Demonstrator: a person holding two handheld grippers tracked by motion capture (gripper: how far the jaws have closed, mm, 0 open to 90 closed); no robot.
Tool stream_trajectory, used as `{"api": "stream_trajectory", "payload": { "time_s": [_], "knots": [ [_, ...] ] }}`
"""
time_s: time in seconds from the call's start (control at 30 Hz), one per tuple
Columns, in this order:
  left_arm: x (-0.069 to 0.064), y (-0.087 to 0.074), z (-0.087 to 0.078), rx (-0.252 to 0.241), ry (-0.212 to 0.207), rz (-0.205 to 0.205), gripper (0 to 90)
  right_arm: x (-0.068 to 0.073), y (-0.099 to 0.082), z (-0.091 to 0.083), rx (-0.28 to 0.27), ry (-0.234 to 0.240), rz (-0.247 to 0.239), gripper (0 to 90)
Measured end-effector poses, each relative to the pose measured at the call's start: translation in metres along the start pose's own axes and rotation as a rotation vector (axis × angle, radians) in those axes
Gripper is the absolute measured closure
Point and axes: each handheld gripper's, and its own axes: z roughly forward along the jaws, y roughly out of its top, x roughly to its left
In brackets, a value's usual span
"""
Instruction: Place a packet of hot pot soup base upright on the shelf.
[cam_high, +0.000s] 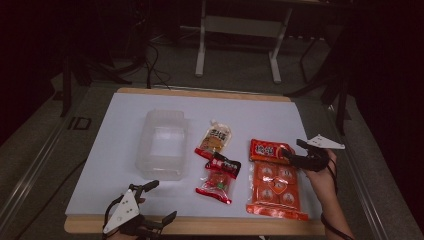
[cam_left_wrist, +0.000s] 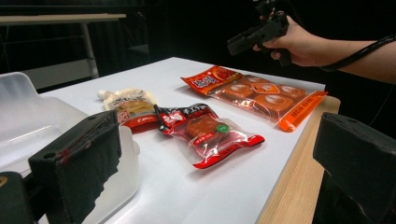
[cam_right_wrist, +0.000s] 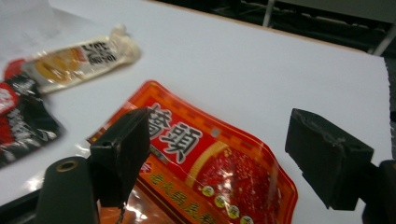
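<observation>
With the orange snack pack (cam_high: 274, 182) lying at the worktop's (cam_high: 125, 120) four o'clock, the right claw (cam_right_wrist: 219, 154) (wide open, empty) straddles its top edge and may merely crumple the slippery film.

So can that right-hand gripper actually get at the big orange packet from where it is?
Probably yes. The right gripper hangs over the top end of the orange packet with its jaws apart, and nothing lies between them and the wrapper.
</observation>
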Motion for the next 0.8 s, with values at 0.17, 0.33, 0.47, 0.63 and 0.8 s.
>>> {"api": "stream_trajectory", "payload": {
  "time_s": [0.17,0.33,0.47,0.63,0.8],
  "knots": [
    [0.0,0.0,0.0,0.001,0.001,0.001,1.4,-0.006,-0.006,0.007,0.017,0.002,0.009,22.6],
    [0.0,0.0,0.0,0.001,0.001,-0.001,1.4,-0.012,-0.014,0.014,0.053,-0.008,0.018,22.5],
    [0.0,0.0,0.0,0.002,0.0,0.001,1.4,-0.017,-0.019,0.018,0.07,-0.008,0.034,22.1],
    [0.0,0.0,0.0,0.005,-0.002,0.0,1.4,-0.02,-0.024,0.024,0.103,-0.015,0.043,20.3],
    [0.0,-0.001,0.001,0.008,-0.004,0.0,1.4,-0.022,-0.029,0.032,0.134,-0.016,0.056,19.7]
  ]
}}
